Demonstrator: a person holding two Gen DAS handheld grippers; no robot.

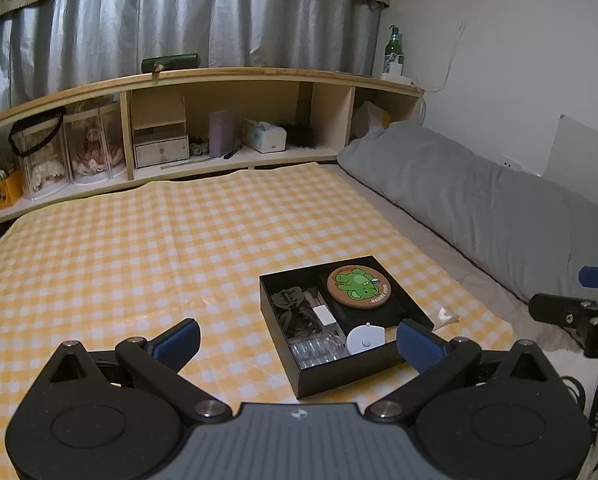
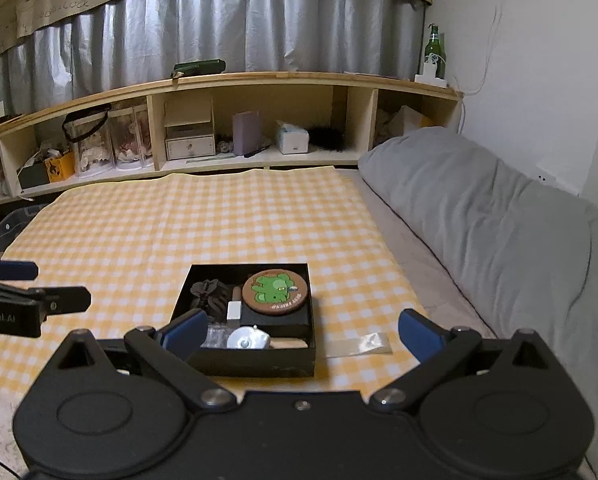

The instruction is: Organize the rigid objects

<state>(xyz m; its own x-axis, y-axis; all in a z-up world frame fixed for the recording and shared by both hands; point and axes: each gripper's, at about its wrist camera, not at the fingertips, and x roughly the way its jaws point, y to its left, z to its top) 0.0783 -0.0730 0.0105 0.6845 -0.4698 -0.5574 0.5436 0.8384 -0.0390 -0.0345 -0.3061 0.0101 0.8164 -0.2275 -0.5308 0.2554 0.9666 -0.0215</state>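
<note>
Both sets of jaws stand wide apart and hold nothing. The right gripper (image 2: 302,334) hovers low with the black box (image 2: 255,360) between and just ahead of its fingers; the left gripper (image 1: 299,344) has the same box ahead toward its right finger.

Inside lie a round coaster (image 2: 276,291) on a dark block, a white disc (image 2: 246,339), a dark hair clip (image 2: 208,294) and a small white piece. Just outside the box, toward the right finger, a clear plastic strip (image 2: 359,345) lies on the checked cloth (image 2: 179,220) (possibly only wrapping).

The packing seems nearly done. Next likely calls for pinching that flat strip, or withdrawing.
</note>
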